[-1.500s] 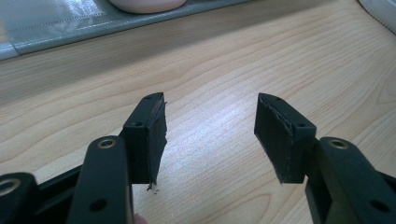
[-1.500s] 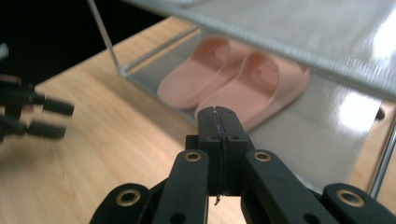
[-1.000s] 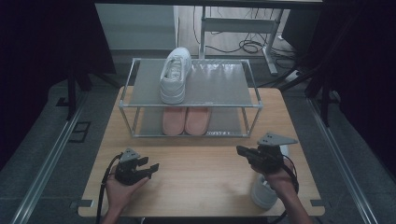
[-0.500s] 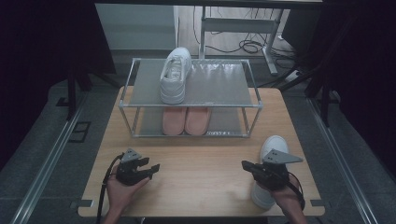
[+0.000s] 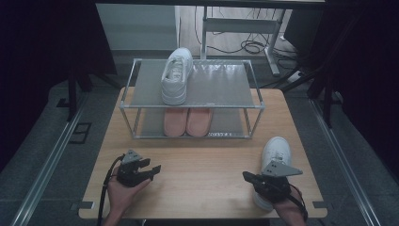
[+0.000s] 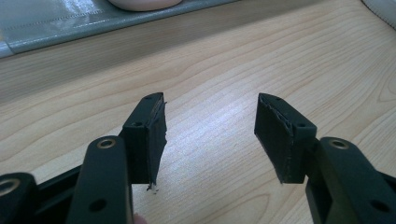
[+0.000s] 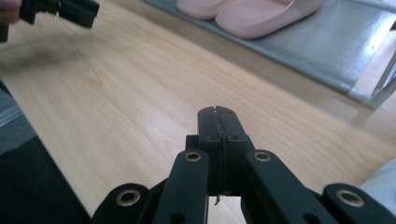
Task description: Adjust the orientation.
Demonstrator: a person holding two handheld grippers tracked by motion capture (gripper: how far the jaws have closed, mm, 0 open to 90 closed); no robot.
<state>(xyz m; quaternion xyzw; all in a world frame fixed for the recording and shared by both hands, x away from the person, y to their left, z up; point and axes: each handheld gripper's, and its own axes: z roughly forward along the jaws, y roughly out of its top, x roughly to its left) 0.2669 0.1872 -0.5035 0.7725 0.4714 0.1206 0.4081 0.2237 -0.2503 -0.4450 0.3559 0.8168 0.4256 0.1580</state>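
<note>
A white sneaker (image 5: 275, 149) lies on the wooden table (image 5: 202, 188) at the right, its heel hidden under my right hand. My right gripper (image 5: 246, 177) is over that heel, pointing left, jaws shut with nothing between them (image 7: 218, 116); the sneaker's edge (image 7: 385, 184) shows beside it. My left gripper (image 5: 153, 170) rests low at the table's front left, open and holding nothing (image 6: 210, 126). A matching white sneaker (image 5: 177, 75) stands on the top shelf of the metal rack (image 5: 254, 104). A pair of pink slippers (image 5: 188, 121) sits on the lower shelf (image 7: 327, 42).
The rack takes up the far half of the table. Bare wood lies between the two grippers and in front of the rack. The table edges are close behind both hands. The left gripper (image 7: 70, 9) appears far off in the right gripper view.
My right gripper has drawn back toward the near edge, from over the sneaker's toe to over its heel, uncovering the toe. The left gripper has stayed put.
</note>
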